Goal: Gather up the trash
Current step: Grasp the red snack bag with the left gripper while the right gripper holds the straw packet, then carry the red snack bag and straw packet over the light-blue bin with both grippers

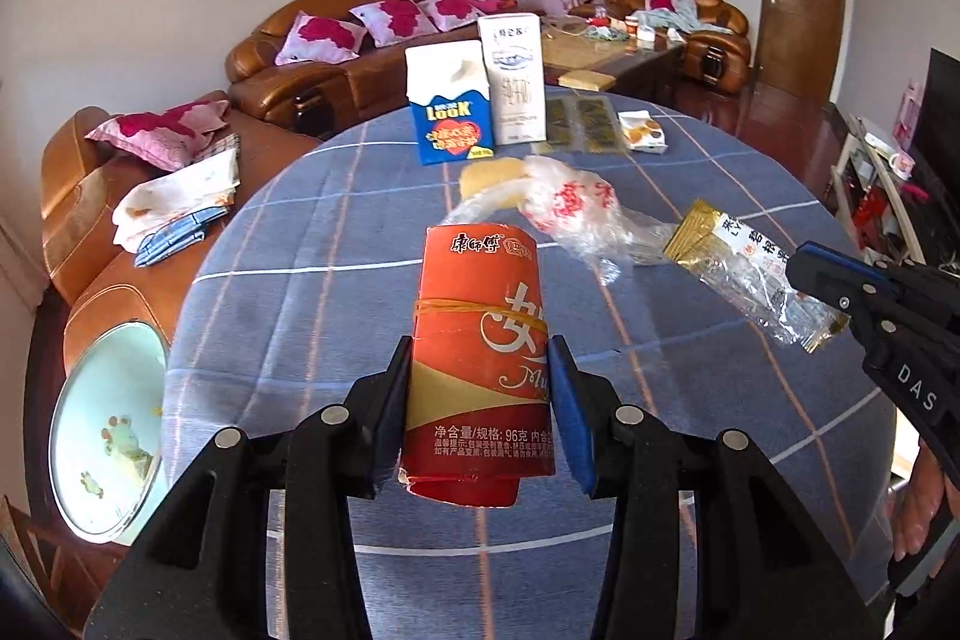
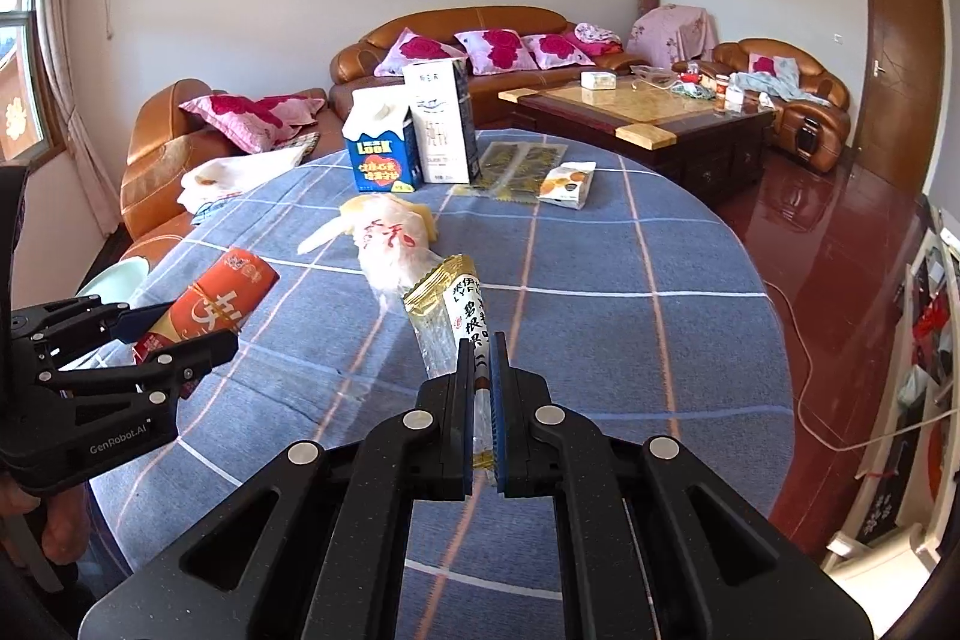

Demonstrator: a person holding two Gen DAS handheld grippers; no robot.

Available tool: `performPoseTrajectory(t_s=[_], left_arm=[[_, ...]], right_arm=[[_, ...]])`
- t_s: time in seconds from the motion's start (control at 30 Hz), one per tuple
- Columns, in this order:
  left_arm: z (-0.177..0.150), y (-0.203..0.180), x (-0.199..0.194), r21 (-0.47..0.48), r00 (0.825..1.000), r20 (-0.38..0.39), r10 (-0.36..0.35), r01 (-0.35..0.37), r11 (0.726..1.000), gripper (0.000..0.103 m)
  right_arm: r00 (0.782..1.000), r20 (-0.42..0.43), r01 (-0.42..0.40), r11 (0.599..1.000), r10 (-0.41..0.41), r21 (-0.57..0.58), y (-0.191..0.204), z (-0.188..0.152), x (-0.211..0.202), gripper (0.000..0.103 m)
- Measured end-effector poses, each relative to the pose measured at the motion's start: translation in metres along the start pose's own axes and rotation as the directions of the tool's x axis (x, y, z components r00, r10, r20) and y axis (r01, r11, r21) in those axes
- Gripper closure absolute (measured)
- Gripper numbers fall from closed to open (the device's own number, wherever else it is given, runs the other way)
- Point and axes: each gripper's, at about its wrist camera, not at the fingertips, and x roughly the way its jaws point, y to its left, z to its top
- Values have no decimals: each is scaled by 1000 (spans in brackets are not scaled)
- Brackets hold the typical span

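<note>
Blue LOOK carton beside white carton

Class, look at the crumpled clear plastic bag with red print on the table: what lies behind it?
A yellowish, bread-like lump sticks out behind the plastic bag. Farther back stand a blue carton and a white carton. How much of the lump the bag covers cannot be seen.

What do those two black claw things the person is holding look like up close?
Both tools, left and right, are matte black plastic linkages with round silver pins and two flat fingers faced with blue ribbed pads. White lettering marks their sides, "GenRobot.AI" on the left one.
</note>
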Motion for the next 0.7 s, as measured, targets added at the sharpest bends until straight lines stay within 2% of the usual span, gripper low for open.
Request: performPoseTrajectory(t_s=[0.17, 0.43, 0.7], left_arm=[[0, 24, -10, -54, 998, 36, 56, -54, 997, 60], [-1, 63, -27, -136, 984, 77, 161, -150, 979, 60], [-10, 100, -34, -200, 969, 57, 239, -224, 954, 60]], right_arm=[[999, 11, -36, 999, 37, -37, 22, 7, 9, 97], [994, 29, -98, 991, 101, -94, 57, 26, 25, 97], [985, 34, -162, 974, 169, -158, 98, 49, 44, 97]])
